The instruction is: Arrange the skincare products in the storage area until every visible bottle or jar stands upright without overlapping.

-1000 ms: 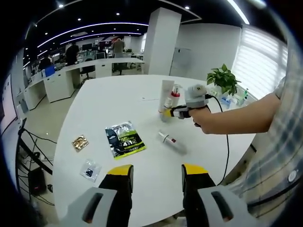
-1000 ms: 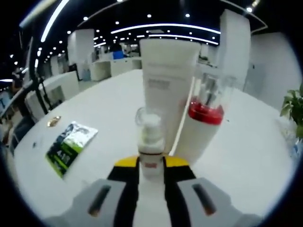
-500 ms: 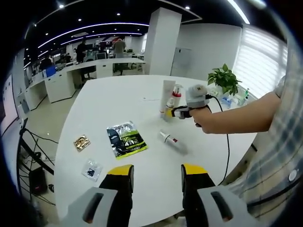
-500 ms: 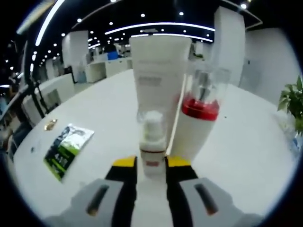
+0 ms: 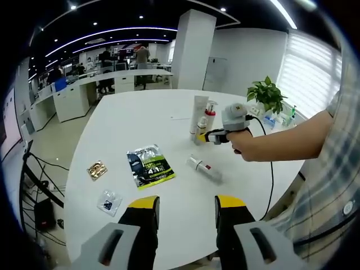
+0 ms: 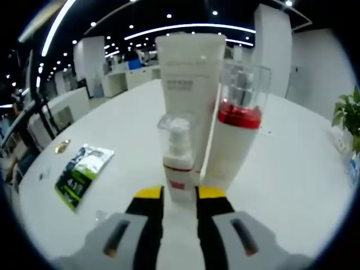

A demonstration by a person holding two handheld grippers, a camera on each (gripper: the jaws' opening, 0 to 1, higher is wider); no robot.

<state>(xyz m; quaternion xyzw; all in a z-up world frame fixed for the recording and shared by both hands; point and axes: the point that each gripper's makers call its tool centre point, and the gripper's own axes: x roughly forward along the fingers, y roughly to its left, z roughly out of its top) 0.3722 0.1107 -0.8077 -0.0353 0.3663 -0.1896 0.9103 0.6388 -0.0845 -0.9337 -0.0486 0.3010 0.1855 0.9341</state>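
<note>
White table (image 6: pixel 292 185): small pump bottle (image 6: pixel 178 160) stands just beyond the narrowly parted right claw (image 6: pixel 180 197).

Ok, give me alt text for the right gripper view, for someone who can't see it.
A small pump bottle stands upright on a white table just ahead of the right gripper, whose jaws sit either side of its base. Behind it stand a tall white tube and a red-collared bottle; a green packet lies at left.

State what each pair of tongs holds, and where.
Left tongs: nothing. Right tongs flank the small pump bottle's base; a firm grip cannot be told.
</note>
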